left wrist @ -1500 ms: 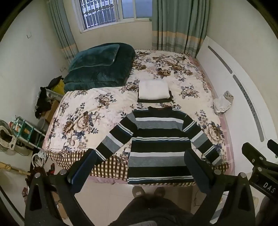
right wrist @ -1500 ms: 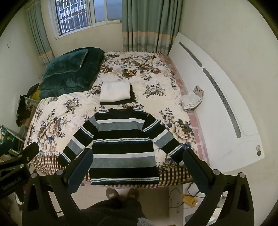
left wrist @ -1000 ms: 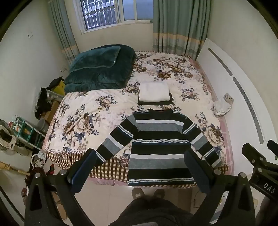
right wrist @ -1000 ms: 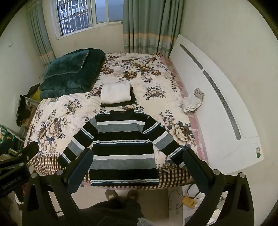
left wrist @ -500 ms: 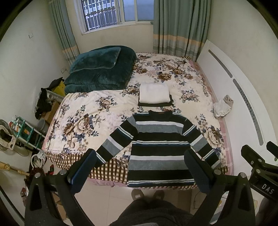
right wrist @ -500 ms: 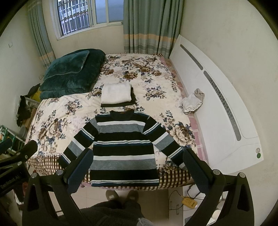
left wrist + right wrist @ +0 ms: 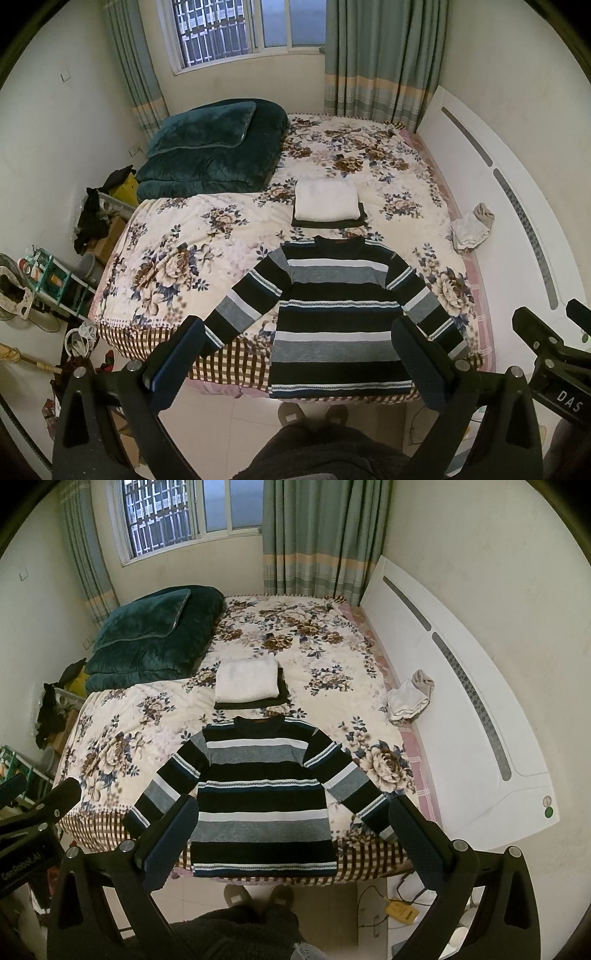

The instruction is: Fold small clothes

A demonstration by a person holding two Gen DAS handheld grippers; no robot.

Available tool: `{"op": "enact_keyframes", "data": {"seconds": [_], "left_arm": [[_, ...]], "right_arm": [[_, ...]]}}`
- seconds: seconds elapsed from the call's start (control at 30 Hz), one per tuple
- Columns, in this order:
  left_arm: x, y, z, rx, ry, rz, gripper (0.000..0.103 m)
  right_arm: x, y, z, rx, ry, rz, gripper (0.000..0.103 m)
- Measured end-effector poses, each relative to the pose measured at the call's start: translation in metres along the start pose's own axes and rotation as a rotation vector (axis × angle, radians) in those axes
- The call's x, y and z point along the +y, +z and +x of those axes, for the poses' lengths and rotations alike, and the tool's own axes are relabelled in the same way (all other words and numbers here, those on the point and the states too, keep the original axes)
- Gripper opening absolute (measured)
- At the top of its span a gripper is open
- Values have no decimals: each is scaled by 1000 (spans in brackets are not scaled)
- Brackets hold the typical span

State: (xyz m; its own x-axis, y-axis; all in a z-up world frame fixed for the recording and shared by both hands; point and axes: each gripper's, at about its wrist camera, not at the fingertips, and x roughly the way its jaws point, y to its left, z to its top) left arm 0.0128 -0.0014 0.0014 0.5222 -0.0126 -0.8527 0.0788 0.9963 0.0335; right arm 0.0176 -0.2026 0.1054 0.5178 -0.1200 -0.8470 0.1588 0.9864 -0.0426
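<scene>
A black, grey and white striped sweater [image 7: 334, 310] lies flat on the bed's near edge, sleeves spread out, hem hanging over the side; it also shows in the right wrist view [image 7: 258, 794]. My left gripper [image 7: 299, 354] is open and empty, held high above and in front of the sweater's hem. My right gripper [image 7: 295, 834] is open and empty too, at the same height. Behind the collar lies a folded white garment [image 7: 327, 199] on a folded dark one [image 7: 251, 703].
The bed has a floral cover [image 7: 177, 258]. A folded dark green quilt [image 7: 210, 147] sits at the back left. A crumpled white cloth [image 7: 471, 225] lies by the white headboard [image 7: 461, 701] on the right. Clutter and shelves [image 7: 48, 280] stand on the floor at left. My slippers [image 7: 258, 895] are below.
Both grippers have risen and drawn back slightly, so the bed and sweater sit a little lower and smaller in view. Nothing on the bed moved.
</scene>
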Motion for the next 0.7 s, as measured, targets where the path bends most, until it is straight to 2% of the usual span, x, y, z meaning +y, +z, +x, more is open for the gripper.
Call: {"op": "enact_keyframes", "data": {"seconds": [0.7], "left_arm": [[-5,5,-1,-7,-4,0,103]], "right_arm": [[-1,0,0,-6,-1,-1,103]]}}
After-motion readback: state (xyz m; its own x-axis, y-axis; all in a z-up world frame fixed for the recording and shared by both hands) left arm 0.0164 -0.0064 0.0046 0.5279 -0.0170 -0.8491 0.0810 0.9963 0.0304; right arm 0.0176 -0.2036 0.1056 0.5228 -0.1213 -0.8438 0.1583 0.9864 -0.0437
